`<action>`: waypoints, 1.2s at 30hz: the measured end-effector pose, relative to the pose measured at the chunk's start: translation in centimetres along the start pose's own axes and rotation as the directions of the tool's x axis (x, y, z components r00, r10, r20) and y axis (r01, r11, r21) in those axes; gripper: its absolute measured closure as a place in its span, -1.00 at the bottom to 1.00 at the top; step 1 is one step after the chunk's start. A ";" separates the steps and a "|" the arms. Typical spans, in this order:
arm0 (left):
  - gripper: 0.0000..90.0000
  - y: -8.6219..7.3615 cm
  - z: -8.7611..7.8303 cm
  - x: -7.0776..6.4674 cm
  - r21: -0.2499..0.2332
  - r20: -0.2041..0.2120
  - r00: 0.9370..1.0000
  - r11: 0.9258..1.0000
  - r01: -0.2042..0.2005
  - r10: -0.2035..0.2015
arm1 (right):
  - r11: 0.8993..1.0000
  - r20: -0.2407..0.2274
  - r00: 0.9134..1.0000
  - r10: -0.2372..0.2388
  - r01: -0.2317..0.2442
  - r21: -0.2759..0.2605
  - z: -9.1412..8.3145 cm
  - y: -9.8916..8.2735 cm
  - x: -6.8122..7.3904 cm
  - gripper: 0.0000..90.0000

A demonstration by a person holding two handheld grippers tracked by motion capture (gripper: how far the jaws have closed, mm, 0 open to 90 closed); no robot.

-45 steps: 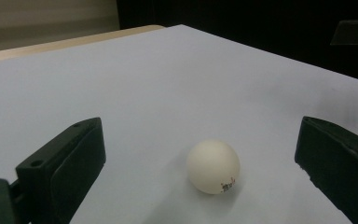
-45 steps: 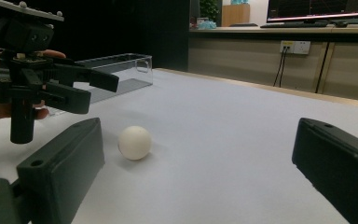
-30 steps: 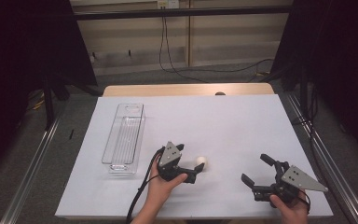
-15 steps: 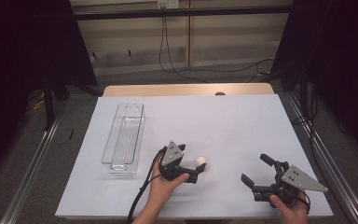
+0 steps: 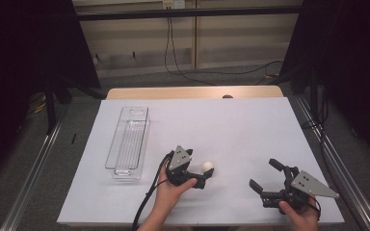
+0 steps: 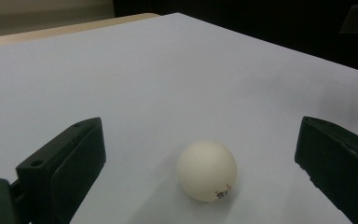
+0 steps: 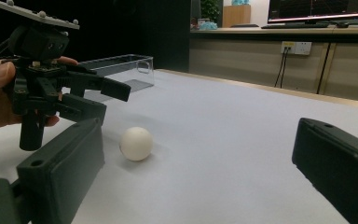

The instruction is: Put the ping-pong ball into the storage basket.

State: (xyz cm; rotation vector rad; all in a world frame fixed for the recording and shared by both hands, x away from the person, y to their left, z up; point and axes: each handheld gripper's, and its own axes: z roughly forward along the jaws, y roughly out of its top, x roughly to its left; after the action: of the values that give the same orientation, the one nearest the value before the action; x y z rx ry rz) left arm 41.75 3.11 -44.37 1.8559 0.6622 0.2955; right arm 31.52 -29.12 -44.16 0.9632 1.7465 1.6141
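A white ping-pong ball (image 5: 207, 166) rests on the white table sheet (image 5: 221, 125). My left gripper (image 5: 205, 172) is open around it, one jaw on each side and neither touching. In the left gripper view the ball (image 6: 207, 170) lies on the sheet between the gripper's (image 6: 199, 151) wide-apart jaws, with small print low on its right. My right gripper (image 5: 262, 173) is open and holds nothing, near the front right of the sheet. In the right gripper view, beyond my right gripper (image 7: 198, 158), the ball (image 7: 136, 143) sits just below the left gripper's (image 7: 107, 100) jaws.
A clear plastic tray (image 5: 128, 142) stands lengthwise on the left part of the sheet, also seen as the tray (image 7: 116, 67) behind the left hand. The table's wooden far edge (image 5: 192, 92) runs along the back. Metal rails (image 5: 33, 168) flank the table.
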 end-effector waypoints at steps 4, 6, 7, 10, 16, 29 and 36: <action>-0.96 0.0 0.1 0.0 0.000 0.002 1.000 1.000 -0.002 0.002 | 1.000 0.000 1.000 -0.001 0.001 0.001 0.0 0.0 0.0 -0.96; -0.96 0.0 0.1 0.0 -0.001 0.003 1.000 1.000 0.001 -0.001 | 1.000 0.001 1.000 -0.001 0.001 0.001 0.0 0.0 0.0 -0.96; -0.96 0.0 0.2 0.0 -0.002 0.005 1.000 1.000 0.001 -0.001 | 1.000 0.001 1.000 -0.001 0.001 0.002 0.0 0.0 0.0 -0.96; -0.96 0.0 0.2 0.1 0.016 -0.001 1.000 1.000 -0.009 0.009 | 1.000 0.002 1.000 -0.001 0.001 0.001 0.0 0.0 0.0 -0.96; -0.95 0.0 0.3 0.0 0.026 -0.009 1.000 1.000 0.000 0.001 | 1.000 0.002 1.000 0.002 -0.002 0.003 0.0 0.0 0.1 -0.96; -0.95 0.0 1.1 -0.2 0.076 -0.004 1.000 0.997 -0.017 0.017 | 1.000 0.000 1.000 -0.001 0.001 0.005 0.1 0.0 0.1 -0.96; -0.95 -0.1 1.5 -0.1 0.114 -0.013 1.000 0.993 -0.018 0.019 | 1.000 -0.001 1.000 0.001 -0.001 0.007 0.1 0.0 0.1 -0.96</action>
State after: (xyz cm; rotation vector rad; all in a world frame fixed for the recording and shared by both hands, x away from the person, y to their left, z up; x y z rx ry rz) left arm 42.37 1.93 -45.03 1.9713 0.6842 0.2888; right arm 31.53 -29.02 -44.20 0.9666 1.7532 1.6103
